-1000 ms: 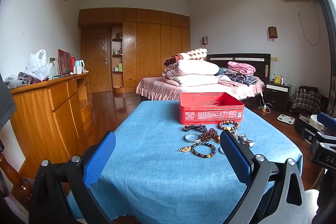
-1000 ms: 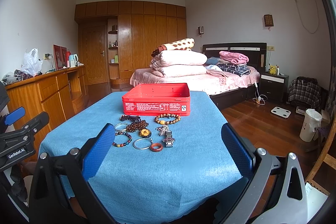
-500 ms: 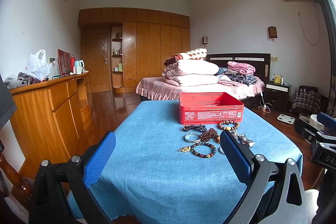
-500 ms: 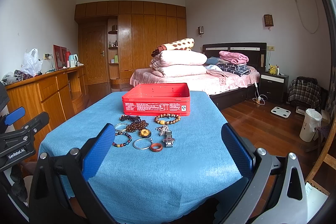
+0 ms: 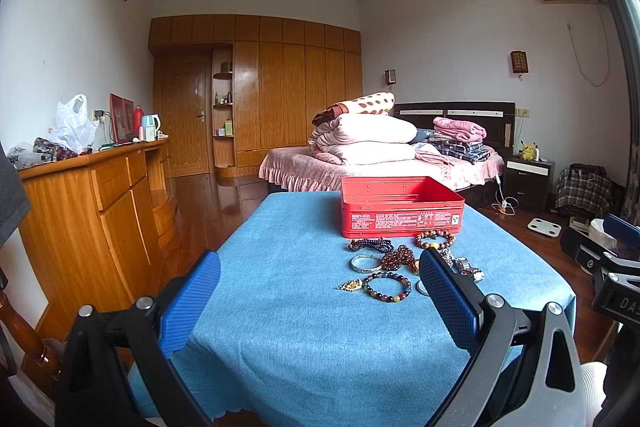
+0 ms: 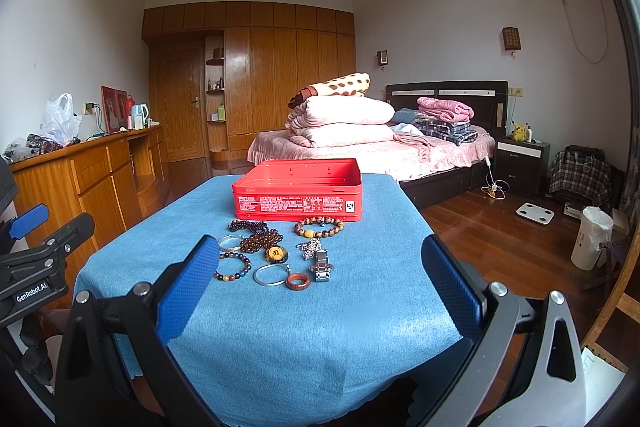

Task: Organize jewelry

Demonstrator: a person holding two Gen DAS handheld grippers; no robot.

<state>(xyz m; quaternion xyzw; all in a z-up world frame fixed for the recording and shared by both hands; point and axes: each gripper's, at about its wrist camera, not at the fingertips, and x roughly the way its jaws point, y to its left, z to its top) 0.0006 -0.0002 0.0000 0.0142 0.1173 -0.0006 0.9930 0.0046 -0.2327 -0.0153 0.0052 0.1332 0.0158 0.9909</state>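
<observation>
Both tools hover at the near edge of the table: the left gripper and the right gripper each have their blue-padded fingers spread wide apart with nothing between them. Just beyond, the jewelry lies loose in a small cluster on the blue tablecloth. Nearest the right gripper are a reddish-brown ring, a thin silver bangle touching it, and a metal-link watch. To the left sits a multicoloured bead bracelet, partly hidden by the right gripper's left finger; in the left wrist view it shows whole, with a small gold pendant beside it. Further back are a round amber pendant, a heap of brown beads, a broad silver bangle, a silver chain, a dark bead strand and a wooden bead bracelet. Behind them, close to the wooden bracelet, stands the open red tin box; what shows of its inside is bare red metal, its floor out of sight. The cloth hangs over the table's edges. Past the table is a polished wooden floor, a long wooden sideboard on the left, a bed stacked with folded quilts, and a wall of wooden wardrobes at the far end.
</observation>
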